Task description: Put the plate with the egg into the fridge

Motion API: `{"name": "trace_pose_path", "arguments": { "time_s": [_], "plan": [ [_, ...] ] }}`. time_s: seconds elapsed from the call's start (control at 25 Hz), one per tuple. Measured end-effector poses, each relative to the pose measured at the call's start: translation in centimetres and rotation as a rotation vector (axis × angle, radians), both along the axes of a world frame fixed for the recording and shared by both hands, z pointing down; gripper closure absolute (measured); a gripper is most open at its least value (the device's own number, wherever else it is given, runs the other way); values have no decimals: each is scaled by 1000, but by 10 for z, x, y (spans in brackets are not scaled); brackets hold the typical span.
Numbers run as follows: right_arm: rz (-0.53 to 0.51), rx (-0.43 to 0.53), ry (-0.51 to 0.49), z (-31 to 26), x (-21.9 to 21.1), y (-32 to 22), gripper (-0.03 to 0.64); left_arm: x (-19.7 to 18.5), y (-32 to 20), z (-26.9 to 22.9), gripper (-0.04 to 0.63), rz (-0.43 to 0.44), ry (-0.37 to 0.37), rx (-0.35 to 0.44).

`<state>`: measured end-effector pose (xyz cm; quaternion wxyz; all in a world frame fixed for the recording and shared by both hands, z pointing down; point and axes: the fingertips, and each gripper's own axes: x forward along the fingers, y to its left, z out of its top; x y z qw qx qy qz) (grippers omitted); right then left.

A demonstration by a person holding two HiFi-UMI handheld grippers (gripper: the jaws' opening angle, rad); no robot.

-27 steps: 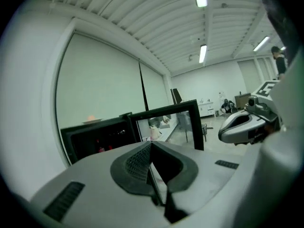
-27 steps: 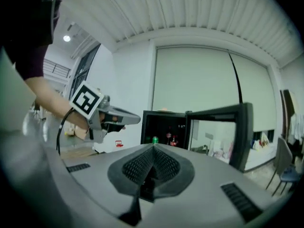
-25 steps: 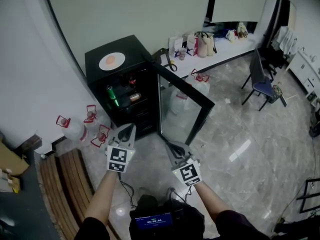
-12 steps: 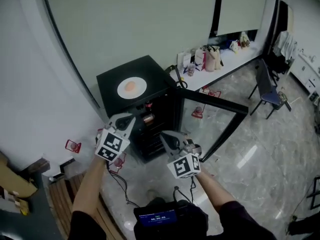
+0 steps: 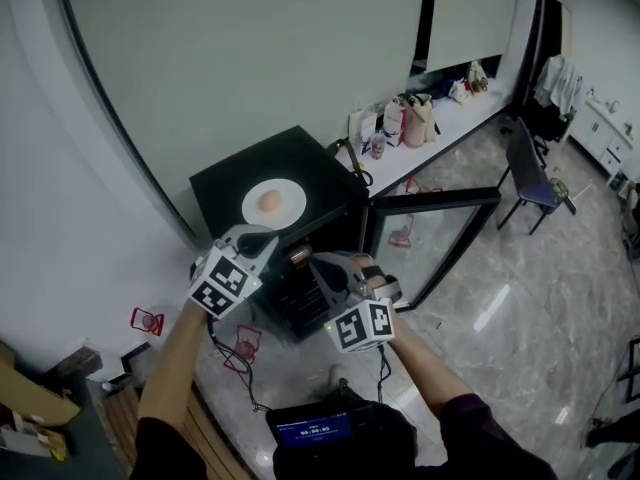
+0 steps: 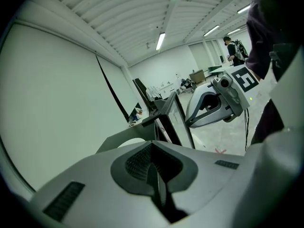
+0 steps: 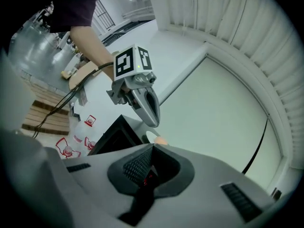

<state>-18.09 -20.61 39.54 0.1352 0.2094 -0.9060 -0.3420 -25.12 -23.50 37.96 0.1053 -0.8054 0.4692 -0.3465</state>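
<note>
A white plate (image 5: 273, 203) with a brownish egg (image 5: 270, 201) lies on top of the small black fridge (image 5: 320, 168). The fridge's glass door (image 5: 432, 230) stands wide open to the right. My left gripper (image 5: 260, 238) is shut and empty, its tips just short of the fridge's front top edge, below the plate. My right gripper (image 5: 320, 265) is shut and empty too, in front of the open fridge. In the right gripper view the egg (image 7: 161, 140) peeks over my jaws, with the left gripper (image 7: 151, 115) above it. The plate (image 6: 132, 143) barely shows in the left gripper view.
Water jugs with red handles (image 5: 148, 320) stand on the floor left of the fridge. Bottles (image 5: 298, 255) lie inside it. Bags (image 5: 410, 118) line a white ledge at the back, and a chair (image 5: 530, 173) stands at the right. Wooden slats (image 5: 110, 413) lie at the lower left.
Both grippers have come closer to the fridge and risen toward its top. The plate now lies just beyond the left gripper's tips. Both stay shut.
</note>
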Motion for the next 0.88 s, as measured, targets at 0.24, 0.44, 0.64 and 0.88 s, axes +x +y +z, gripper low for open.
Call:
{"name": "trace_pose_path", "arguments": {
  "time_s": [0.24, 0.44, 0.64, 0.88],
  "plan": [
    [-41, 133, 139, 2, -32, -29, 607, -15, -35, 5, 586, 75, -83, -105],
    [-70, 204, 230, -1, -45, -50, 607, -38, -64, -3, 586, 81, -143, -145],
    [-82, 218, 322, 1, -59, -58, 597, -73, -90, 8, 584, 102, -192, -243],
    [-58, 236, 451, 23, -73, -64, 477, -125, -122, 36, 486, 39, -121, -526]
  ]
}}
